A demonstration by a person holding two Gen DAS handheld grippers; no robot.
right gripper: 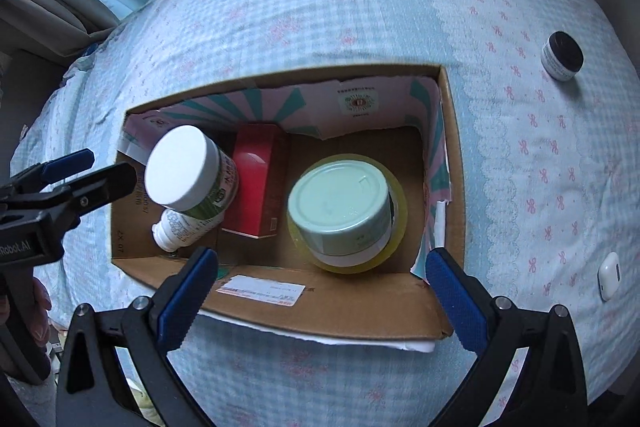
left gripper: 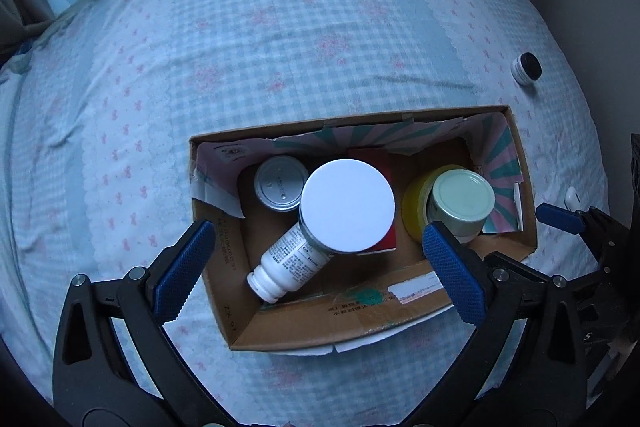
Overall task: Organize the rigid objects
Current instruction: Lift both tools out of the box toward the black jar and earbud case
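Over the bed (left gripper: 280,27), left tool (left gripper: 316,239) and right tool (right gripper: 320,267) hang spread wide, empty, above the cardboard box (left gripper: 340,323).

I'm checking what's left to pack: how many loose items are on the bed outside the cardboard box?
2. A small black-lidded jar lies beyond the cardboard box, toward its far right corner, and a white earbud case lies to its near right. Others may sit out of view.
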